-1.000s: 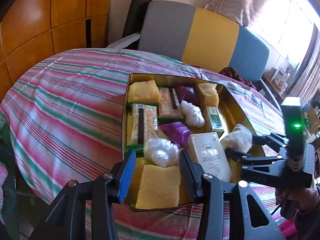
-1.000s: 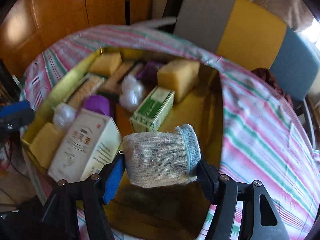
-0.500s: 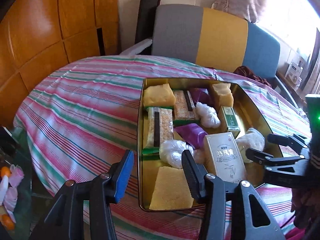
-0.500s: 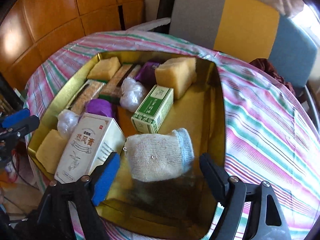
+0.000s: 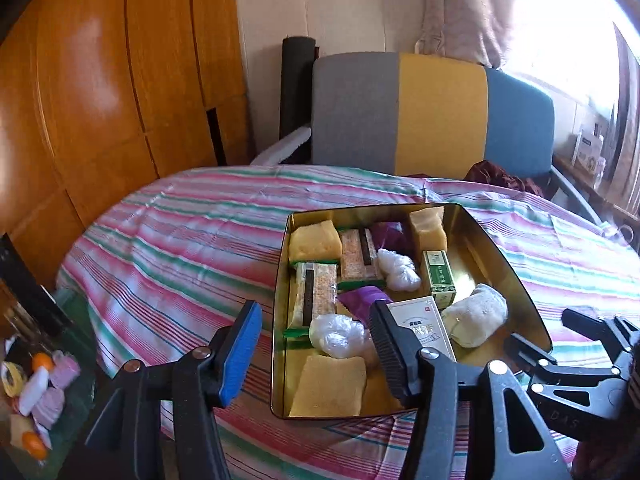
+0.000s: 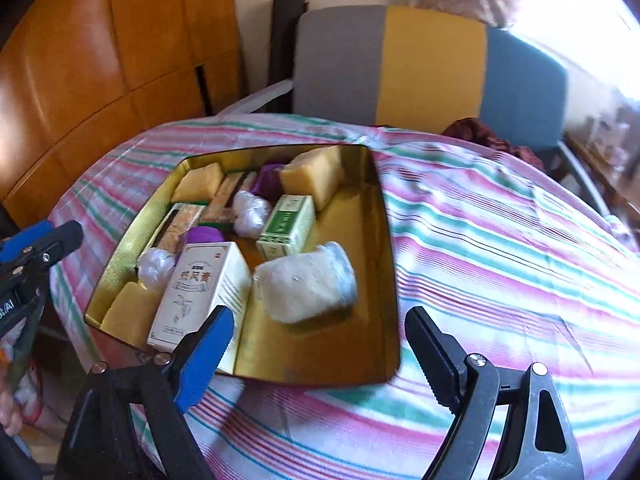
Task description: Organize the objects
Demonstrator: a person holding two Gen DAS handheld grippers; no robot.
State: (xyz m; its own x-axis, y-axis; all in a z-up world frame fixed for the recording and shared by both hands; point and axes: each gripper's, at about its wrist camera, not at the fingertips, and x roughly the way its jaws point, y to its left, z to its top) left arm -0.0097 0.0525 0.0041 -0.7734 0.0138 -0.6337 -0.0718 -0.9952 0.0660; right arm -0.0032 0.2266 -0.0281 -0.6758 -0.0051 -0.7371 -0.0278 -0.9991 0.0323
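Note:
A gold tin tray (image 6: 380, 240) on the striped cloth holds a rolled grey-white sock (image 6: 306, 282) at its near right, beside a white box (image 6: 200, 284) and a green box (image 6: 286, 220). Yellow sponges, purple packets and plastic wads fill the tray's left side. My right gripper (image 6: 320, 320) hovers at the tray's near rim, its jaws opening, with the sock lying free ahead of them. In the left wrist view the tray (image 5: 504, 264), the sock (image 5: 476, 316) and the right gripper (image 5: 540, 328) all show. My left gripper (image 5: 314, 312) is held back over the tray's near left corner, jaws opening on nothing.
A round table under a pink, green and white striped cloth (image 5: 180, 240) carries the tray. Behind it stands a chair with a grey, yellow and blue back (image 5: 432, 112). Wooden panels (image 5: 100, 100) line the left. A low glass table with small items (image 5: 36, 380) sits lower left.
The right gripper let go of the sock, which now lies in the tray. Both grippers spread wider and drew back and up from the tray.

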